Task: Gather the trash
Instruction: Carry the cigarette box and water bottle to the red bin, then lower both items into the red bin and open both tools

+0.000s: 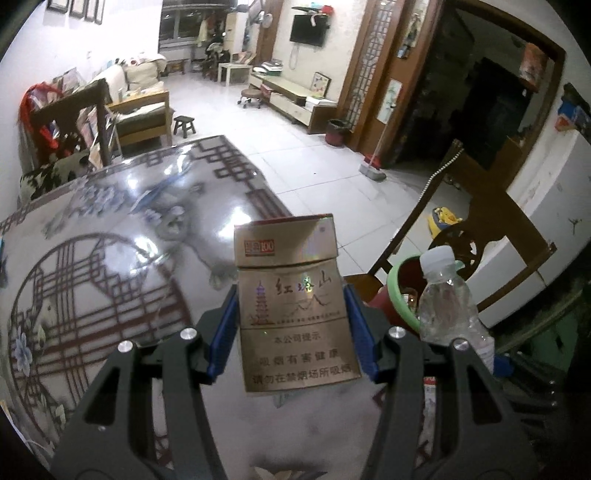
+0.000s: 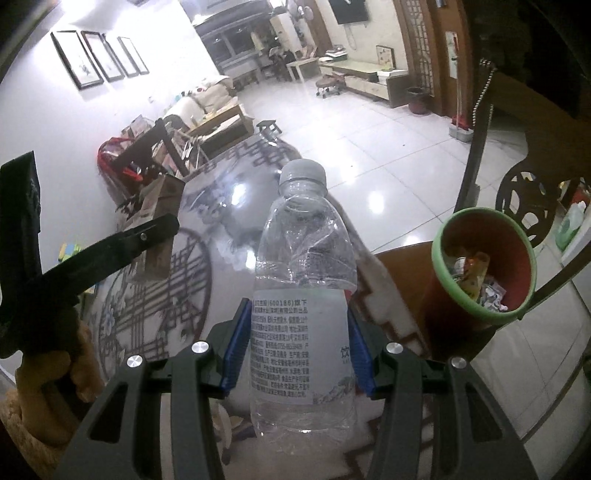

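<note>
We've got left gripper [image 1: 291,328] clamped on flat gold cardboard cigarette pack [image 1: 295,299], glossy, lid creased, held above patterned glass table [image 1: 110,229]. Right gripper [image 2: 295,343] squeezes crinkled clear plastic bottle [image 2: 301,295], white cap, also above table. Round red bin [image 2: 484,266], green rim, wrappers inside, sits just beside table edge.

A patterned glossy table [image 1: 110,229], a dark wooden chair [image 1: 480,206], a wall-mounted television [image 1: 309,28].
</note>
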A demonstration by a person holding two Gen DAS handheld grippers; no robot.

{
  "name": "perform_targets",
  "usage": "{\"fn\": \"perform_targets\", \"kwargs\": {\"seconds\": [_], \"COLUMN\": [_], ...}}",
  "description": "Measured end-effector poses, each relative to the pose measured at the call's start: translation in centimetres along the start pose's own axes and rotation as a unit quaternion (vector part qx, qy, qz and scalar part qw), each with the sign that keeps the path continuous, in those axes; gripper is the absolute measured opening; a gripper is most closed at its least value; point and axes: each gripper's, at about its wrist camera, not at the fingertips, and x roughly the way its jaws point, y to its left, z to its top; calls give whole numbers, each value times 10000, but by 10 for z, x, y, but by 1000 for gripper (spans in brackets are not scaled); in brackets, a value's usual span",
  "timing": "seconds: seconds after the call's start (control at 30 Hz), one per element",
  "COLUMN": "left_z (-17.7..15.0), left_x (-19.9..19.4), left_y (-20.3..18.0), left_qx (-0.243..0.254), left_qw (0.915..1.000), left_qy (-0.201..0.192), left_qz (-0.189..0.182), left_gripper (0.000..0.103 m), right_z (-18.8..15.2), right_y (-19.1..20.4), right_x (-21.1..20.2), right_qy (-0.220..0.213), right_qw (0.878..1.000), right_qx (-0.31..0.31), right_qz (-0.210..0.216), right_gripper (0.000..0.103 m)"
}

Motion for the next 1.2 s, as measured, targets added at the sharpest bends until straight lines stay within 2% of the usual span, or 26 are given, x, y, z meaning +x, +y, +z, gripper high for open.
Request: {"fn": "perform_targets", "kwargs": {"seconds": [0.3,0.47,0.73,0.87,0.97,1.0,1.07,1.1,1.2], "left_z": [11,16,26,37,43,45,47,47,48], "left_x": [16,40,121,160,184,193,206,208,204], "left_y": [-44,-73,-155,-200,-230,-240,-253,-255,-257], "left_qx": [290,403,771,953,1158,1258,1379,1396,1340], "left_qw": [9994,9984,9888,9836,9800,9782,9759,9764,9768], "left_qy": [41,180,855,1031,1079,1106,1123,1088,1004], "left_qz": [-159,-341,-953,-1135,-1203,-1229,-1267,-1239,-1336], "left_gripper": [53,53,53,53,54,56,76,87,87], "right_z": [8,13,31,44,51,54,57,57,56], "right_y": [-44,-78,-179,-223,-247,-255,-265,-270,-280], "right_x": [-5,-7,8,22,32,37,41,39,29], "right_qy": [-73,-68,45,77,143,171,83,18,-86], "right_qw": [9995,9984,9905,9862,9854,9844,9802,9767,9730], "right_qx": [276,470,1040,1048,1000,951,879,884,1087], "right_qz": [-139,-313,-896,-1282,-1371,-1471,-1770,-1956,-2034], "right_gripper": [48,48,48,48,50,50,69,70,70]}}
